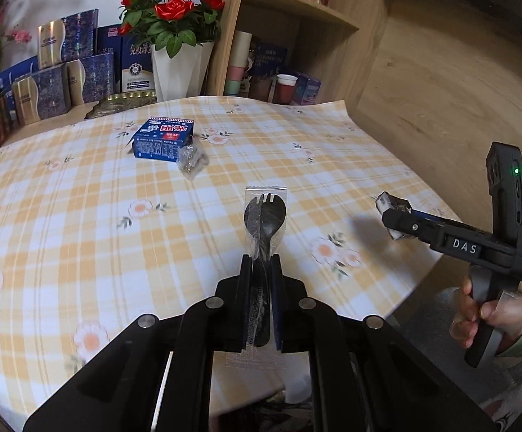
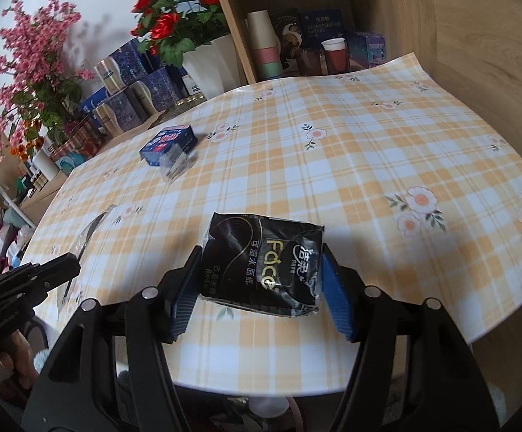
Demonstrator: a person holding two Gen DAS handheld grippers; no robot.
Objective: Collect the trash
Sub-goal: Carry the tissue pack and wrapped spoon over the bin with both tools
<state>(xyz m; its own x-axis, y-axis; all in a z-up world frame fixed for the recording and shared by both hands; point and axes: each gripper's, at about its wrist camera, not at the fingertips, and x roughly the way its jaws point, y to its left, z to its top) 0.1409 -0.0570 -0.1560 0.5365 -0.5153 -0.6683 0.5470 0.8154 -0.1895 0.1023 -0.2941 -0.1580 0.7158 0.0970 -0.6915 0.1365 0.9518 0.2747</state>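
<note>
The left gripper (image 1: 261,262) is clamped on the wrapped spork (image 1: 265,216), its long axis running straight ahead. The right gripper (image 2: 261,280) squeezes the black tissue pack (image 2: 264,264) above the near table edge. The blue carton (image 1: 163,139) and crumpled clear wrapper (image 1: 191,160), touching each other, lie far ahead and leftward, nearer the left gripper.

glossy tissue pack (image 2: 262,266), seemingly vinyl tablecloth (image 2: 369,151)
</note>
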